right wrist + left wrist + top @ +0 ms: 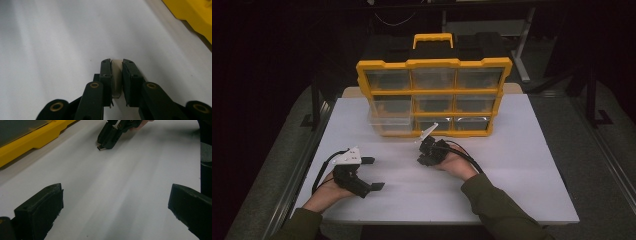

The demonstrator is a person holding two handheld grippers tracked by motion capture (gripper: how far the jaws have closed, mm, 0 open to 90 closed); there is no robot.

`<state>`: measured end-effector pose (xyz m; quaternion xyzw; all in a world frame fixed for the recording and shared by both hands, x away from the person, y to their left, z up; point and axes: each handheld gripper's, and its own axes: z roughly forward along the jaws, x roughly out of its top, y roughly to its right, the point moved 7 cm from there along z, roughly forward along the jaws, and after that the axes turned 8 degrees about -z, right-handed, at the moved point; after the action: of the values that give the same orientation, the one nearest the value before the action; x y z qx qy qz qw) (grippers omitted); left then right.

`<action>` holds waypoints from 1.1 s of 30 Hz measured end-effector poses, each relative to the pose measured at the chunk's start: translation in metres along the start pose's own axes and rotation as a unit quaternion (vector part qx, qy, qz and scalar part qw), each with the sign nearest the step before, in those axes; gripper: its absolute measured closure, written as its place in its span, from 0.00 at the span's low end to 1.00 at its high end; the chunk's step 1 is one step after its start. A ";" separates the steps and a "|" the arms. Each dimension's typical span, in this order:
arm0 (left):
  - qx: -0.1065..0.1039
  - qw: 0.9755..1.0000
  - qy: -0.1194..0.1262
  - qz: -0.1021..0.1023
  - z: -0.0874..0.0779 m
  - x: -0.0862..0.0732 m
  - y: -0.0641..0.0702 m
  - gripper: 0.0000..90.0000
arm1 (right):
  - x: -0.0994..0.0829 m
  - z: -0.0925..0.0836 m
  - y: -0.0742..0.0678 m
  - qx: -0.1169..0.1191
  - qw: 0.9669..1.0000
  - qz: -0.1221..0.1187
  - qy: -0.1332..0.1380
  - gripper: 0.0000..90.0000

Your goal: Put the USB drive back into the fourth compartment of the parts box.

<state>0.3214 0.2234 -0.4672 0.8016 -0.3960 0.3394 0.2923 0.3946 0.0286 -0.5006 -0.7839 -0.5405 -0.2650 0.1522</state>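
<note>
A yellow organizer case (pixel 434 63) with clear drawers stands upright at the back of the white table (pixel 522 165). Its lower-left clear drawer (pixel 388 119) is pulled partly out. My right gripper (pixel 422 159) hovers just in front of the case, shut on a small beige piece (pixel 116 75) pinched between its jaws (pixel 116 62). The left gripper view shows that gripper (pixel 110 137) with the piece (pixel 100 147) at its tip, close to the table. My left gripper (pixel 373 173) rests near the front left, open, with nothing between its fingers (pixel 116 195).
The case's yellow frame (pixel 30 140) (pixel 192 15) borders both gripper views. A black cable (pixel 319 172) loops left of the left hand. White tabletop lies bare between the two grippers and to the right. Dark floor and metal frames surround the table.
</note>
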 end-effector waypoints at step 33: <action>0.000 1.000 0.002 0.001 -0.001 0.000 0.001 0.00 | 0.004 -0.028 0.008 0.016 1.000 0.001 0.022 0.87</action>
<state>0.3207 0.2233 -0.4665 0.8006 -0.3963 0.3411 0.2926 0.3958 0.0143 -0.4753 -0.7758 -0.5405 -0.2733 0.1770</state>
